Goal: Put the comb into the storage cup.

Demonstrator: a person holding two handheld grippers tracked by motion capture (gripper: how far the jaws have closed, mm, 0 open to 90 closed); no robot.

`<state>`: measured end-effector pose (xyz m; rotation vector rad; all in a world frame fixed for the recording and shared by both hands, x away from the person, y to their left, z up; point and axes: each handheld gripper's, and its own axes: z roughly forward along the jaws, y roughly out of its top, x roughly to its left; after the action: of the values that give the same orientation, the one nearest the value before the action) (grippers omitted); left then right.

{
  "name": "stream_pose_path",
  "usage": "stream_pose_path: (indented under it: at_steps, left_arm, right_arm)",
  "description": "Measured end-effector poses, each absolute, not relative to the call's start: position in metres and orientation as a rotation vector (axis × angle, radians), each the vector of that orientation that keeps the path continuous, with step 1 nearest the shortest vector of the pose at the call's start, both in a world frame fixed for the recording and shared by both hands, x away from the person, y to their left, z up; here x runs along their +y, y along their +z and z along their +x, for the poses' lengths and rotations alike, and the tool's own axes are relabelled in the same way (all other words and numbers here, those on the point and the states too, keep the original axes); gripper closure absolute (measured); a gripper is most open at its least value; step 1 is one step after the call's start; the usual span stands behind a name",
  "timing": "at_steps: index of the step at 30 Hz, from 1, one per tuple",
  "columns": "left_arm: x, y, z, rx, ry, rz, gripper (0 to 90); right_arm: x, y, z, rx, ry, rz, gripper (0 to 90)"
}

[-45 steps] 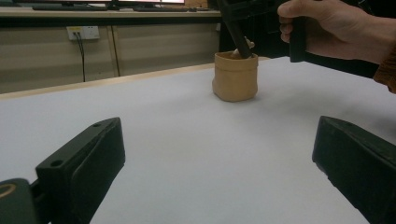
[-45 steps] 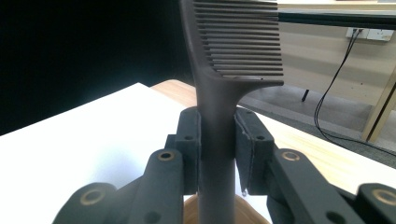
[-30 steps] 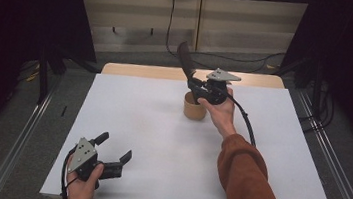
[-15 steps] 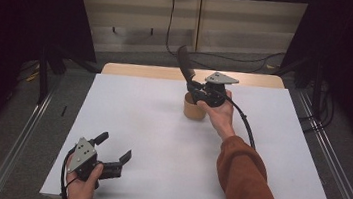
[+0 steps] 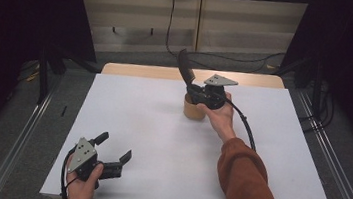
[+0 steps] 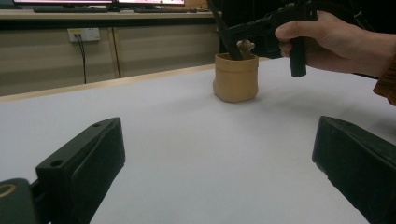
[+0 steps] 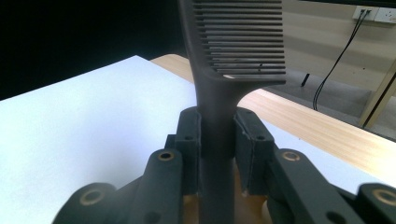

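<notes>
Basically nothing's moved since a sec ago: right gripper (image 5: 192, 84) stays clamped on dark plastic comb (image 7: 236, 42) w/ handle in tan cup (image 5: 194, 108), left gripper (image 5: 113, 151) idle, jaws wide, so comb isn't lifted out or dropped in yet.

Dim room with dark edges; overhead light falls on the white table (image 5: 161, 128), which looks bright and slightly blown out in the right gripper view. Shadows are soft. Close jaws and the comb (image 7: 233, 46) look blurred.

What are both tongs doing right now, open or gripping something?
Left tongs: open, holding nothing, low over the table.
Right tongs: closed on the handle of a dark comb, above the tan cup.
</notes>
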<state>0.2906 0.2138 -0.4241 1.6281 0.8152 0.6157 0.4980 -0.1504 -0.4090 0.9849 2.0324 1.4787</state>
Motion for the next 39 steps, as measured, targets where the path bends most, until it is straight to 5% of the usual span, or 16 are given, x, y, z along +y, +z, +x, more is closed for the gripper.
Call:
stream_pose_path:
  at_steps: [39]
  left_arm:
    - [0.213, -0.424, 0.291, 0.808, 0.611, 1.629, 2.6]
  right_arm:
    - [-0.147, -0.425, 0.499, 2.070, 1.408, 1.058, 69.7]
